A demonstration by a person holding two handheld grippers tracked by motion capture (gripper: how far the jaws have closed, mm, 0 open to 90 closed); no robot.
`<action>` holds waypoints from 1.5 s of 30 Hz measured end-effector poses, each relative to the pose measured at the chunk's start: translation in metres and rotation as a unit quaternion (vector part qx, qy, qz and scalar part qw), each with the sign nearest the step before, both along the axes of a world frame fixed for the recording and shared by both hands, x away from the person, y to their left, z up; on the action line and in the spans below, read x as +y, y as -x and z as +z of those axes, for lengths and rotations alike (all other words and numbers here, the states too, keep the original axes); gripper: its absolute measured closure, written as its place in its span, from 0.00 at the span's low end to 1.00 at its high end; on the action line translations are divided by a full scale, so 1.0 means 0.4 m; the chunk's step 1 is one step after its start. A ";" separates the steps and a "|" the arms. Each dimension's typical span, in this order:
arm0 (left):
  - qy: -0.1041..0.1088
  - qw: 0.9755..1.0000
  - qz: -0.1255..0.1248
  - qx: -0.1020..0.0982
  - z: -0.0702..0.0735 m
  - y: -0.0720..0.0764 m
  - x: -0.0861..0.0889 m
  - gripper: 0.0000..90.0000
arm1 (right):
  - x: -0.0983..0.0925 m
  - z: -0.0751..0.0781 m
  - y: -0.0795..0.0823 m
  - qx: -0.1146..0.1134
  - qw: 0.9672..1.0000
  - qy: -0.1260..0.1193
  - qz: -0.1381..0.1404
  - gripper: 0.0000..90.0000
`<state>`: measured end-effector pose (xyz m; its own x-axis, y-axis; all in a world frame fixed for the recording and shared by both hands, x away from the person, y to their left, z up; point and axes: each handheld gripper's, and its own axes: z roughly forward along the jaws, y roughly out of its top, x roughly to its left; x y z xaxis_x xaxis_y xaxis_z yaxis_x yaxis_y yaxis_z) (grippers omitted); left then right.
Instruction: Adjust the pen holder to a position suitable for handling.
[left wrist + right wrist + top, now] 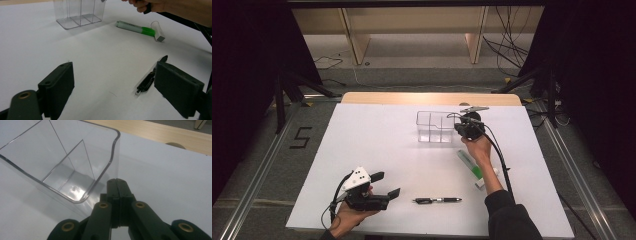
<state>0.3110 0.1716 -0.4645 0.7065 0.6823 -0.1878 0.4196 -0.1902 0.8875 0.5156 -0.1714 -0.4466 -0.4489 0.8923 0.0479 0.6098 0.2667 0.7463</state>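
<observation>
White rectangular table [377, 150], pale wooden strip along its far edge. Directly on it: a clear plastic organiser box with inner dividers [434, 126] (far centre, upright), a pale green marker with a bright green band [470, 163] near the right side, a small white cap [482, 182] just beside it, and a black pen [437, 200] near the front edge.

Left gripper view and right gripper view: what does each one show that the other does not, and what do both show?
The left gripper view alone has the green marker, the black pen, a white cap, and the left gripper with its jaws wide apart. The right gripper view alone has the right gripper, jaws pressed together with nothing between them, and the wooden table edge. Both show the clear box and the white table.
</observation>
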 end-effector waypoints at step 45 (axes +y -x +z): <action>-0.078 0.993 -0.080 0.049 0.019 -0.060 -0.120 0.19 | -0.157 0.050 0.397 -0.085 0.986 -0.115 0.083 0.41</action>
